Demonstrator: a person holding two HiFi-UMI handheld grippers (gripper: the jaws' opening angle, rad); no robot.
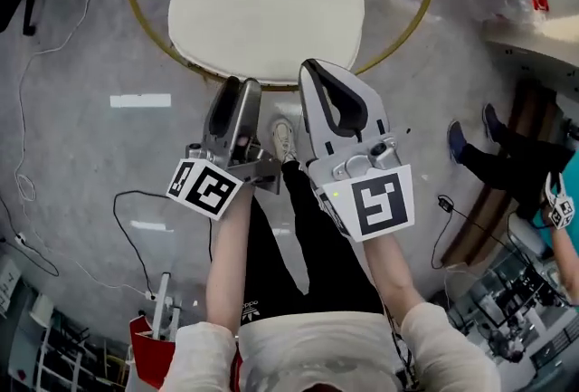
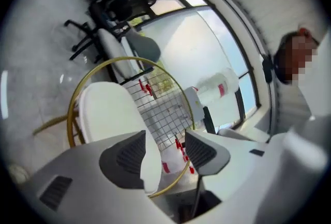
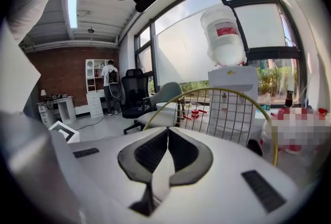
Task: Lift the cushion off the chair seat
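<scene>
- Cushion (image 1: 267, 10), white and rounded, lies flat on the seat of the chair (image 1: 136, 14), straight ahead of both grippers. The chair's thin gold ring runs around it.
- Left gripper (image 1: 237, 90) has its tips at the near edge of the gold ring, just short of the cushion's near rim. Whether it touches anything cannot be made out from the head view.
- In the left gripper view, the left gripper (image 2: 165, 137) has its jaws standing well apart, and no pad presses on anything. The cushion (image 2: 106, 109) shows beyond and to the left of the left jaw, not in the gap. Through the gap shows the chair's wire back (image 2: 160, 109).
- Right gripper (image 1: 315, 71) lies just beside the left one. Its tips overlap the cushion's near edge in the head view, but contact cannot be told.
- In the right gripper view, the right gripper (image 3: 167, 130) has its dark pads meeting at the tips. It is closed, with nothing caught between them.
- Beyond the right gripper's tips rise the gold ring and wire back (image 3: 227, 109). Farther off behind them, against the window, stands a water dispenser (image 3: 225, 36) with its bottle on top.
- Ahead and to the left of the right gripper, well apart, stand a black office chair (image 3: 134, 88) and a grey chair (image 3: 168, 94).
- Below the two grippers, between them, shows the person's shoe (image 1: 283, 139) on the grey floor.
- Far to the right of the right gripper, another person's legs (image 1: 493, 155) stretch out.
</scene>
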